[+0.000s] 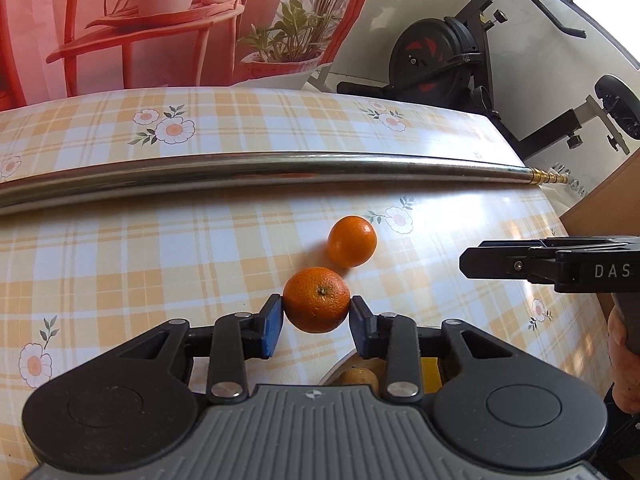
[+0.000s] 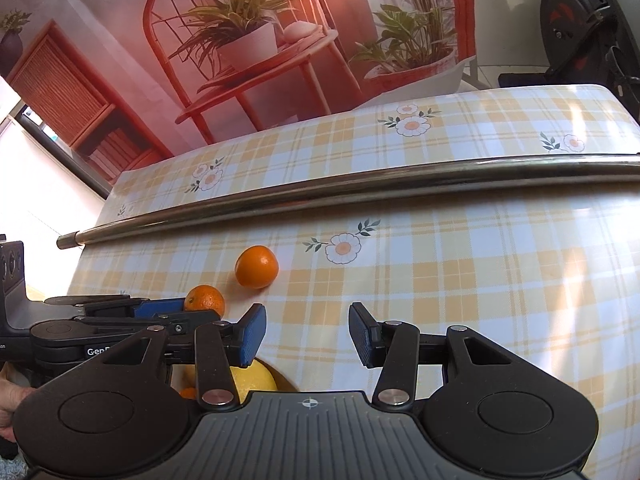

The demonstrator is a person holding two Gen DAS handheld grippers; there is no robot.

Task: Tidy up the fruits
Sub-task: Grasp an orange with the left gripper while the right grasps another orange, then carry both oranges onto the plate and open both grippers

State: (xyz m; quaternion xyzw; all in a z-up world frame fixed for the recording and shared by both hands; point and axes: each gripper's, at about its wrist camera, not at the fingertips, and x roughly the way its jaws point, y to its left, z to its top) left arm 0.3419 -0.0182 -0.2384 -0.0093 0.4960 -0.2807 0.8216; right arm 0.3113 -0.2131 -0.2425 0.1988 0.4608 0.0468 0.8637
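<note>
At centre of the left wrist view, the left claw (image 1: 316,322) grips one orange (image 1: 317,299) between its blue pads, above the counter (image 1: 120,248). A second orange (image 1: 352,241) lies just beyond. The right claw (image 2: 306,334) hangs released, empty.

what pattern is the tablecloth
Pale yellow and white plaid with white daisies, on the tablecloth; clearest in the right wrist view.

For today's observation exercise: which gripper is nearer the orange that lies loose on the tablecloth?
Left. The left gripper holds another orange just short of the loose orange; the right gripper is empty, farther back.
</note>
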